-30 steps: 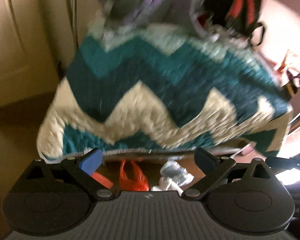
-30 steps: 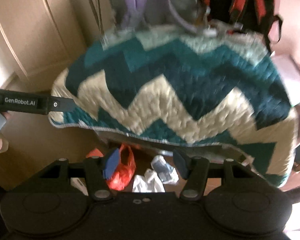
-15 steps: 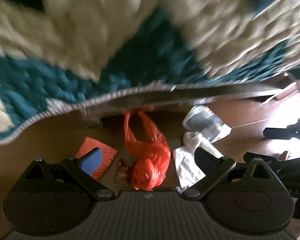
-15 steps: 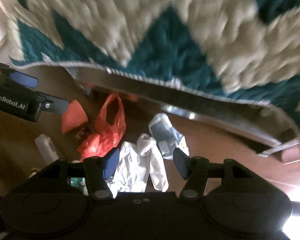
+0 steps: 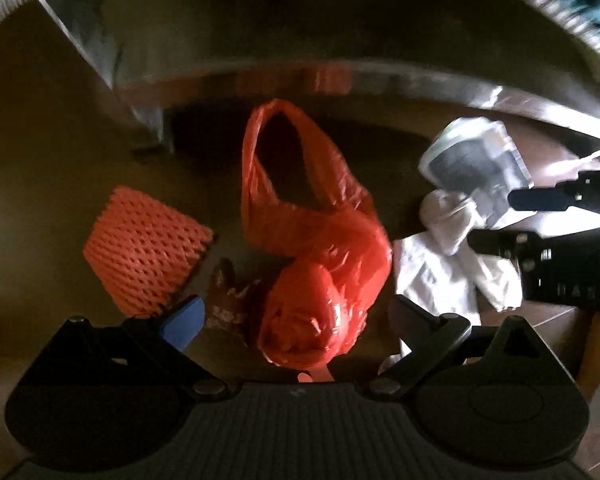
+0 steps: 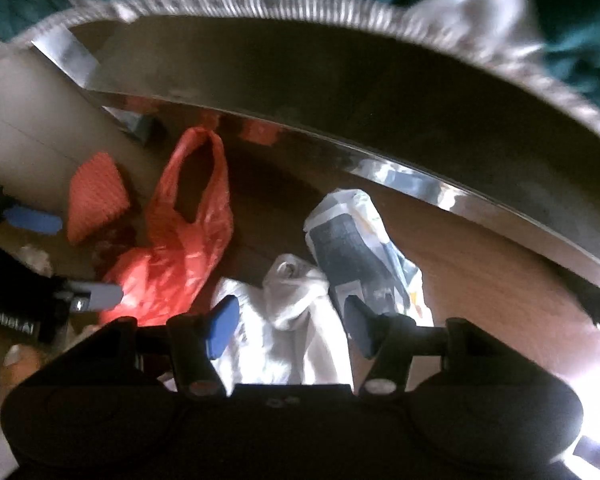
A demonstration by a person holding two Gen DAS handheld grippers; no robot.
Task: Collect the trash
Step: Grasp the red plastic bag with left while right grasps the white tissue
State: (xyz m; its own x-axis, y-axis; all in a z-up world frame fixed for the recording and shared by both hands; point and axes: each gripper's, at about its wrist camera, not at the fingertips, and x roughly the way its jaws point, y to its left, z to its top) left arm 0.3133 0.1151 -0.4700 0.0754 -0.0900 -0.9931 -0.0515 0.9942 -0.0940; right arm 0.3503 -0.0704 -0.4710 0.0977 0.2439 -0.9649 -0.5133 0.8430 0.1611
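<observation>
Left wrist view: my left gripper (image 5: 296, 316) has its jaws wide apart and empty, pointing down over the red plastic bag (image 5: 316, 256) at frame centre. The orange foam net (image 5: 144, 248) lies to the bag's left, a small dark scrap (image 5: 224, 292) between them; white crumpled wrappers (image 5: 448, 276) and a printed packet (image 5: 472, 164) sit at right. The other gripper's fingers enter from the right edge. Right wrist view: my right gripper (image 6: 288, 324) is also open, holding nothing, and frames the white wrappers (image 6: 296, 308); the printed packet (image 6: 352, 236) is just above, the red bag (image 6: 180, 248) at left, the net (image 6: 96, 196) beyond it. A quilt edge (image 6: 260, 0) overhangs the top. Judgement: nothing is collected yet; every piece is on the floor (image 6: 480, 264) and the first grasps are only being lined up.
</observation>
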